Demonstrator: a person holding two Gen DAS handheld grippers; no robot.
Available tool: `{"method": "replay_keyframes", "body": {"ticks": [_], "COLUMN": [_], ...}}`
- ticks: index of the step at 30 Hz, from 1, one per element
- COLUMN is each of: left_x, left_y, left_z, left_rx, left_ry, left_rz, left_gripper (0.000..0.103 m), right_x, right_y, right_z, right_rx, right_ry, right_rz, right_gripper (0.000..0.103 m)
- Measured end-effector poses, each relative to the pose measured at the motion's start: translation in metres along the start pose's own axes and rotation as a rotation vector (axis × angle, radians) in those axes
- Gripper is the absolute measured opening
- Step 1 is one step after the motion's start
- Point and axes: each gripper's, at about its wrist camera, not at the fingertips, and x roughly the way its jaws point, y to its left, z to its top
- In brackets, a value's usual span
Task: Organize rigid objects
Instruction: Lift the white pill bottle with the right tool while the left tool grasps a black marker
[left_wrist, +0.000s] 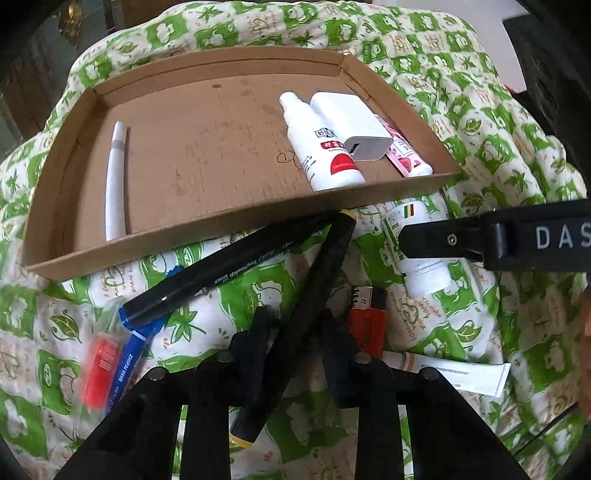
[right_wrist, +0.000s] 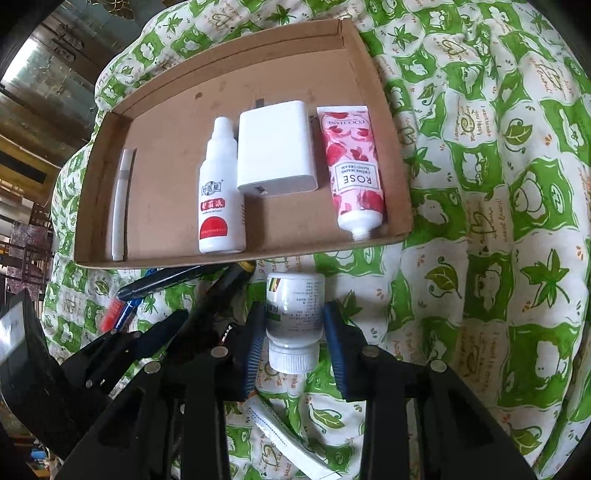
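The left gripper (left_wrist: 295, 336) clamps a black marker (left_wrist: 317, 291) with yellow ends, low in its frame. The right gripper (right_wrist: 295, 343) grips a white pill bottle (right_wrist: 293, 317) lying on its side, at lower centre. Both rest on a green-and-white quilted cloth (right_wrist: 498, 184). Above sits a shallow cardboard tray (right_wrist: 402, 206) holding smooth plastic items. Glass and wooden furniture show dimly at upper left; a tube (right_wrist: 291, 443) is partly hidden below.
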Motion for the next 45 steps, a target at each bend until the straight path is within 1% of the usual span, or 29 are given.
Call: {"method": "replay_keyframes", "body": {"ticks": [3,6,9,11,12,15,21,27,31,33,36,39,42,45], "left_x": [-0.007,-0.017,-0.022,-0.019,-0.018,-0.013,-0.007,-0.006,-0.009,-0.012,-0.018,-0.021,-0.021,-0.017], "left_y": [0.003,0.008,0.01,0.009,0.009,0.003,0.0,-0.008,-0.008,-0.005,0.001,0.005,0.006,0.007], "left_z": [-0.006,-0.016,-0.029,-0.03,-0.028,-0.021,-0.015,-0.013,-0.014,-0.016,-0.02,-0.022,-0.024,-0.025], "left_rx": [-0.013,-0.05,-0.047,-0.049,-0.049,-0.038,-0.031,-0.007,-0.009,-0.02,-0.035,-0.042,-0.045,-0.05], "left_ry": [0.023,0.051,0.075,0.075,0.071,0.054,0.042,0.027,0.019,0.015,0.009,0.006,0.007,0.017], "left_rz": [-0.018,-0.051,-0.052,-0.046,-0.038,-0.015,0.002,0.03,0.031,0.027,0.02,0.018,0.018,0.017], "left_gripper": [0.02,0.016,0.015,0.016,0.016,0.016,0.016,0.015,0.014,0.014,0.014,0.014,0.014,0.014], "right_x": [-0.001,-0.002,-0.001,0.002,0.004,0.008,0.015,0.023,0.022,0.02,0.017,0.014,0.016,0.023], "right_y": [0.002,0.004,0.009,0.011,0.012,0.012,0.015,0.036,0.05,0.055,0.056,0.055,0.053,0.048], "right_z": [-0.001,-0.007,-0.018,-0.021,-0.021,-0.023,-0.022,-0.023,-0.029,-0.029,-0.027,-0.026,-0.026,-0.025], "right_rx": [-0.001,0.003,-0.023,-0.032,-0.043,-0.043,-0.053,-0.1,-0.143,-0.146,-0.131,-0.125,-0.128,-0.135], "right_ry": [0.007,0.056,0.094,0.101,0.101,0.107,0.111,0.099,0.081,0.072,0.063,0.055,0.058,0.083], "right_rz": [0.004,0.025,0.029,0.021,0.012,0.024,0.035,0.01,-0.017,-0.014,0.009,0.012,-0.011,-0.031], "right_gripper": [0.031,0.031,0.031,0.031,0.032,0.032,0.033,0.033,0.033,0.033,0.033,0.033,0.033,0.033]}}
